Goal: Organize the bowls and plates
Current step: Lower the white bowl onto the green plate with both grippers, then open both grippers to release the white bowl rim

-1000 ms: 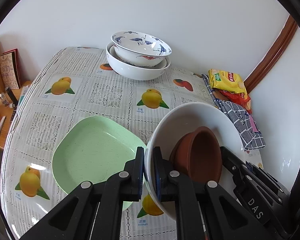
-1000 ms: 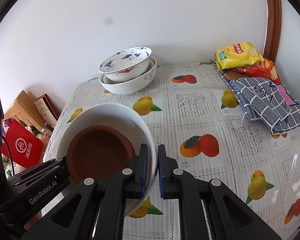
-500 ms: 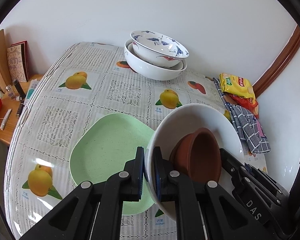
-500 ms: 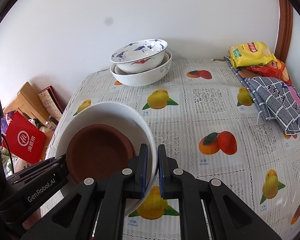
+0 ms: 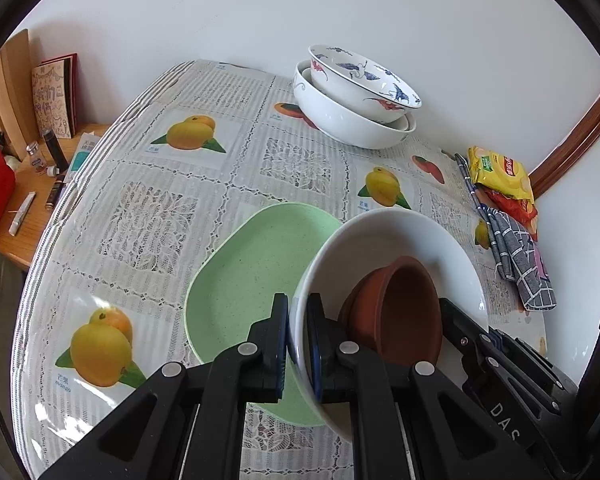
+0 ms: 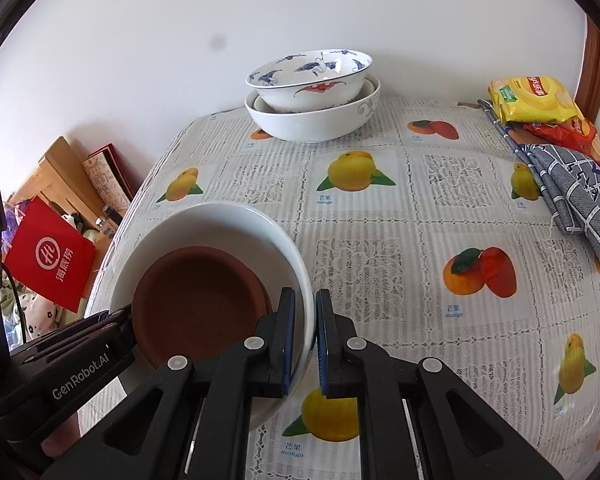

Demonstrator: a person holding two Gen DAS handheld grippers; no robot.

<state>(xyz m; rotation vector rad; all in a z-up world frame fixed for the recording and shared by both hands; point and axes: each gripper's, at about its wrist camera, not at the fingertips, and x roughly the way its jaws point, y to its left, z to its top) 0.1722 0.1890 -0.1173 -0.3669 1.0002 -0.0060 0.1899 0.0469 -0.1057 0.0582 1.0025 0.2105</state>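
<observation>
1. Covering the whole work surface, the fruit-print tablecloth (image 6: 380,208) serves as the landmark.
2. The stacked patterned bowls (image 6: 312,96) stand at its far edge, straight ahead of both grippers.
3. The white bowl (image 5: 384,236) hangs above its near edge, overlapping the green plate (image 5: 240,276).
4. The brown bowl (image 6: 196,300) sits nested inside.
5. The left gripper (image 5: 298,344) and right gripper (image 6: 302,340) clamp opposite rims.

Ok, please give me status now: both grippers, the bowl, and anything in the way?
Left gripper and right gripper both shut on white bowl rim, opposite sides. Brown dish sits inside. Green plate lies below; stacked bowls stand at the wall.
</observation>
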